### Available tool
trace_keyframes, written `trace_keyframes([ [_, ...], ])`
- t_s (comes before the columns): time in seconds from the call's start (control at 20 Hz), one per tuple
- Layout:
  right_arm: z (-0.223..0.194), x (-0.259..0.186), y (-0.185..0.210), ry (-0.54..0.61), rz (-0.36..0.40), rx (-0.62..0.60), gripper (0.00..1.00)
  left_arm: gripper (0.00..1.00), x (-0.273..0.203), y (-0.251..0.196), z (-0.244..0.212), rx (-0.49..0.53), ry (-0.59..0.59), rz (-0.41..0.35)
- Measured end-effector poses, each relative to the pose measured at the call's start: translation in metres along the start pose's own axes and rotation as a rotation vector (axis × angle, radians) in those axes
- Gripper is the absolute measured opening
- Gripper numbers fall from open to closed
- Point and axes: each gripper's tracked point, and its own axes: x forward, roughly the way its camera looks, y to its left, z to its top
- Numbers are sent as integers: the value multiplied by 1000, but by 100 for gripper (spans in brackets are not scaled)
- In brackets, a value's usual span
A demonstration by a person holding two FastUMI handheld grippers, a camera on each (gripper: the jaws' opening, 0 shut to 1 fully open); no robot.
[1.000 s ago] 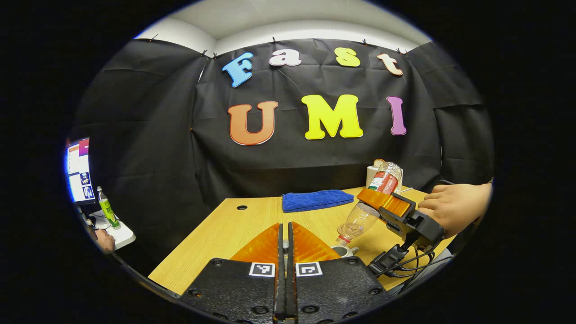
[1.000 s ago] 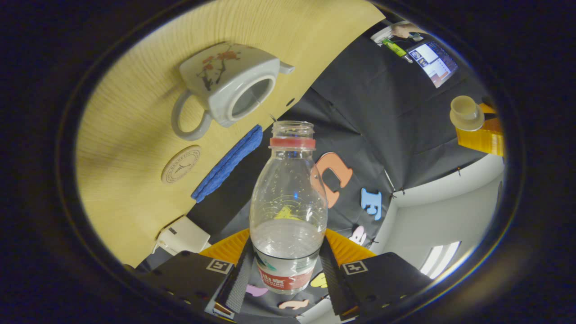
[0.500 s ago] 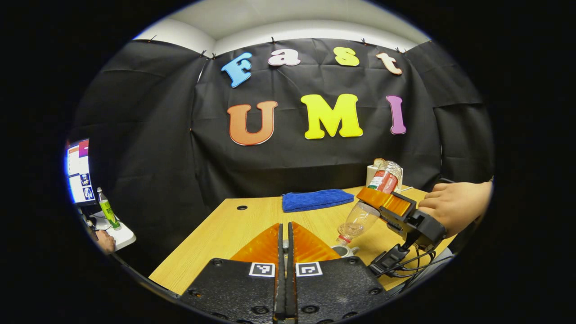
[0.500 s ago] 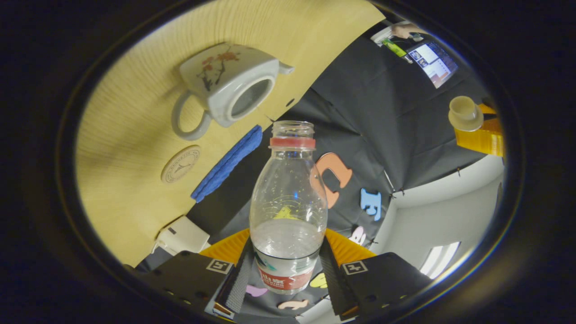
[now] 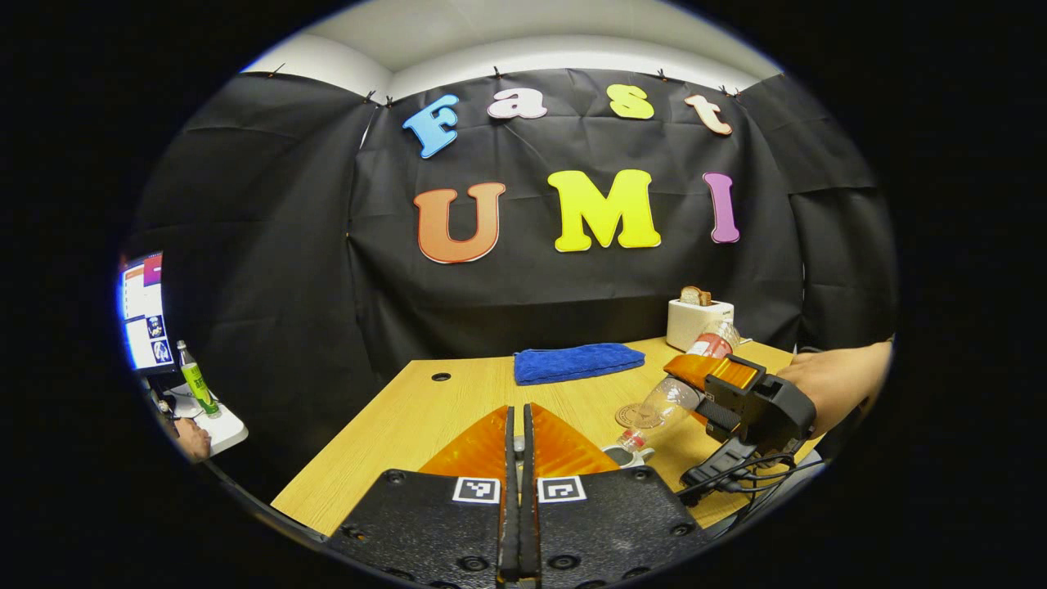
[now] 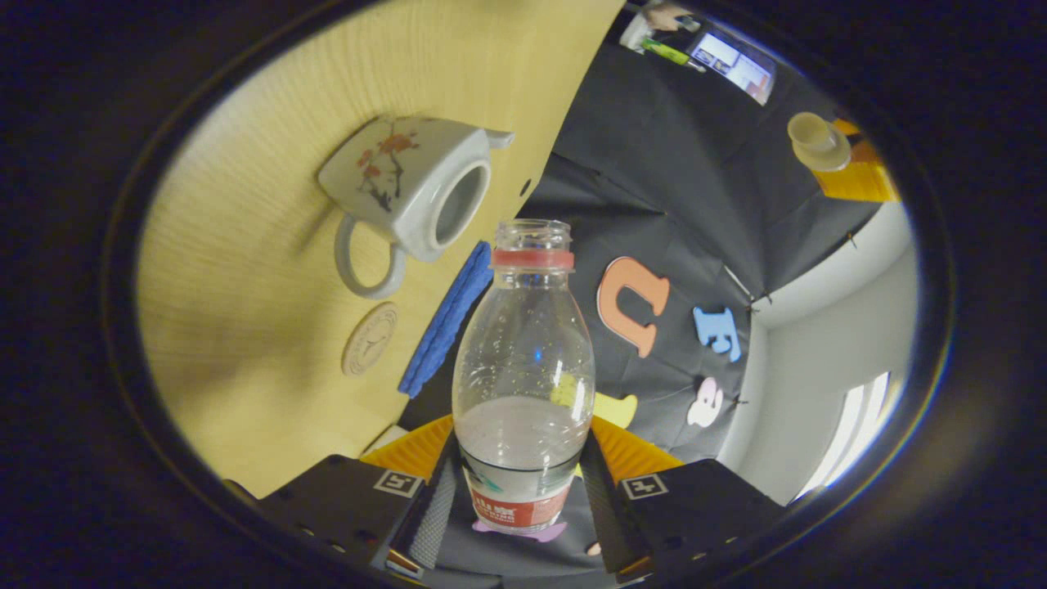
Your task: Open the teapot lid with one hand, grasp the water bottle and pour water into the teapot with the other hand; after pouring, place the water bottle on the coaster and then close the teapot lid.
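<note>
My right gripper [image 6: 523, 499] is shut on a clear water bottle [image 6: 523, 368] with a red neck ring and no cap. Some water sits near its labelled end. In the left gripper view the bottle [image 5: 669, 398] slants mouth-down, its mouth just above the white teapot [image 5: 628, 456]. A hand [image 5: 834, 384] holds the right gripper [image 5: 712, 378]. The teapot [image 6: 409, 192], painted with red blossoms, stands open on the wooden table [image 6: 245, 327]. Beside it lies a round coaster [image 6: 370, 339]. My left gripper [image 5: 516, 446] is shut on the teapot lid [image 6: 814, 139], held up off the table.
A folded blue towel [image 5: 577, 362] lies at the back of the table, and a white toaster [image 5: 698, 321] with bread stands at the back right. A monitor [image 5: 143, 307] and a green bottle [image 5: 196, 384] are off the table's left side. The coaster [image 5: 634, 415] lies behind the teapot.
The right gripper has dropped and turned, so the bottle lies flatter with its base lower. The coaster has come out from behind it. The left gripper stays still.
</note>
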Motion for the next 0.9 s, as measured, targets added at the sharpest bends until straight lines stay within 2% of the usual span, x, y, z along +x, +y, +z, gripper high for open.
trace_keyframes([
  [0.1, -4, -1, 6, 11, 14, 104, 75, 3, -1, 3, 1, -6, -6, 8],
  [0.35, -10, 8, 13, 31, 79, 547, 76, 3, -1, 8, 11, -53, -48, 11],
  [0.55, -14, 18, 7, 24, 101, 819, 75, 3, 1, 12, 6, -57, -35, 17],
  [0.65, -19, 24, 1, 20, 91, 927, 73, 3, 3, 13, 0, -65, -20, 18],
  [0.9, -34, 37, -18, 7, 78, 1266, 75, 3, 5, 14, -1, -70, -12, 20],
])
